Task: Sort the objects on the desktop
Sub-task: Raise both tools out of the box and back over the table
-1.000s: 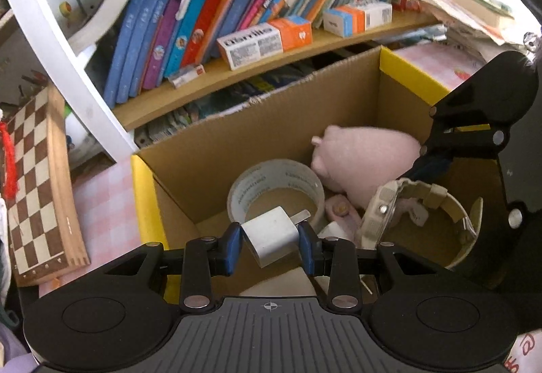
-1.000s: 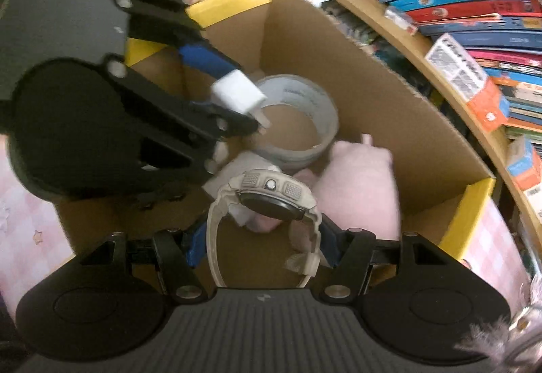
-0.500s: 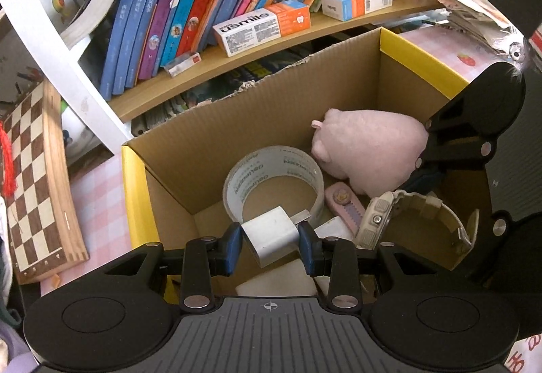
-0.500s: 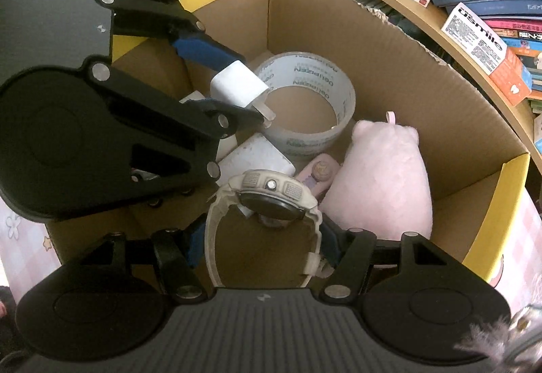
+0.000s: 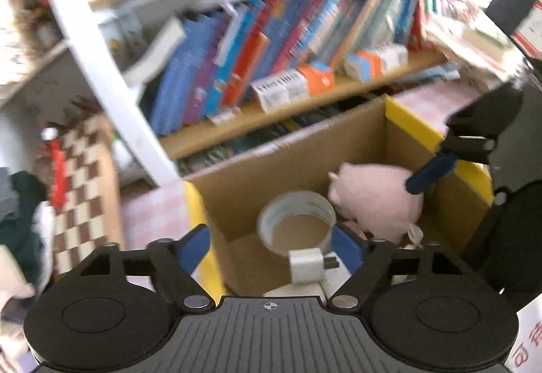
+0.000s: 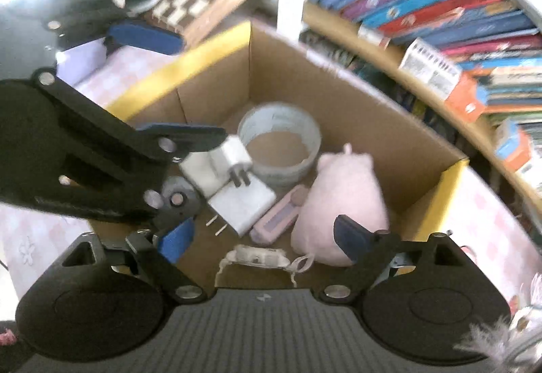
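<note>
Your left gripper hangs over the cardboard box with its jaws spread wide, and your right gripper beside it is just as wide. Half a second ago each was clamped on something; now the white charger plug is loose among the other chargers beside the tape roll, and the watch is free near the pink plush pig.
</note>
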`<state>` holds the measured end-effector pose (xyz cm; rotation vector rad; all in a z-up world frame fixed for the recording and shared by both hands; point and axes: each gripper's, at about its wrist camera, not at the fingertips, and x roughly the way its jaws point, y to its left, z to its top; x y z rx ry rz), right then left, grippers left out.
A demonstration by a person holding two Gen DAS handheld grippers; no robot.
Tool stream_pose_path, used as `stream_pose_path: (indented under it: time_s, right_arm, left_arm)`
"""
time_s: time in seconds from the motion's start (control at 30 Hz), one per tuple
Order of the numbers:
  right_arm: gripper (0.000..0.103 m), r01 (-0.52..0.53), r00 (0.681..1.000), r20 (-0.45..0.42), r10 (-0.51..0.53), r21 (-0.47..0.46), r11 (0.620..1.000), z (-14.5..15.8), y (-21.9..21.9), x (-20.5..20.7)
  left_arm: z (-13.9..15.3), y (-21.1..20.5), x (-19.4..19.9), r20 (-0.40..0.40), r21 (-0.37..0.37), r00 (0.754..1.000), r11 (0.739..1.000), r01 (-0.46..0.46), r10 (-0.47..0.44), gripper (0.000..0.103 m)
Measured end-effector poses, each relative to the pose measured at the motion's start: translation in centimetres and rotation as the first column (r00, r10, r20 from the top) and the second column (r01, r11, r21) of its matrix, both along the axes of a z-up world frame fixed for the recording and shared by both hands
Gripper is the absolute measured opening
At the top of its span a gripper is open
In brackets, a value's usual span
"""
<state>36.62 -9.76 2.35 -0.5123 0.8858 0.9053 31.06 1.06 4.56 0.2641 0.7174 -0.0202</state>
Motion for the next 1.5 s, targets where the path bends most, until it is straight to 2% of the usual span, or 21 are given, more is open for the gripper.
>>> stream_pose_path:
  time_s: [0.17,0.37,0.6,0.73,0.9,1.0,1.13,1.27,1.4,1.5]
  right_arm:
    - [0.093,0.099,0.989,0.102,-0.110,0.111,0.989,2.3,-2.0,-1.8]
    - [0.096,0.196,0.955,0.177,-0.240,0.231,0.953,4.5,-4.7,-6.1]
    - [0.096,0.324,0.894,0.200,-0.401,0.330,0.887,5.1,-7.3,-11.4]
    - [0.096,0.386,0.852,0.209,-0.481,0.371,0.845,4.5,-8.4,-14.7]
    - [0.097,0.444,0.806,0.223,-0.549,0.387,0.808,3.3,-9.7,-19.7]
    - [0.098,0.466,0.794,0.216,-0.568,0.383,0.797,2.3,-10.5,-22.6]
    - [0.100,0.480,0.787,0.230,-0.572,0.356,0.802,1.1,-10.9,-25.9]
    - [0.101,0.505,0.782,0.204,-0.588,0.346,0.791,0.1,-11.4,-28.2]
    - [0.102,0.546,0.761,0.169,-0.627,0.355,0.759,-0.5,-11.8,-29.5]
    - [0.103,0.566,0.748,0.167,-0.643,0.346,0.748,-0.9,-11.9,-30.1]
  left_arm:
    - [2.3,0.5,-4.0,0.103,-0.045,0.992,0.997,-0.069,0.073,0.097]
    - [3.4,0.8,-8.6,0.167,-0.101,0.977,0.988,-0.117,0.133,0.101]
    - [3.7,1.1,-13.6,0.209,-0.164,0.961,0.976,-0.146,0.179,0.101]
    - [3.2,0.5,-16.7,0.221,-0.170,0.958,0.974,-0.149,0.184,0.102]
    - [2.1,-0.4,-20.8,0.220,-0.182,0.955,0.970,-0.158,0.197,0.103]
    - [1.0,-0.6,-23.1,0.203,-0.196,0.957,0.966,-0.168,0.208,0.103]
    - [-0.6,-0.6,-25.6,0.157,-0.196,0.963,0.963,-0.187,0.219,0.103]
    - [-1.6,-0.4,-27.6,0.133,-0.191,0.961,0.957,-0.216,0.244,0.103]
    - [-2.1,-0.5,-29.2,0.129,-0.185,0.960,0.957,-0.224,0.250,0.103]
    - [-2.4,-0.8,-29.7,0.116,-0.169,0.965,0.962,-0.213,0.234,0.103]
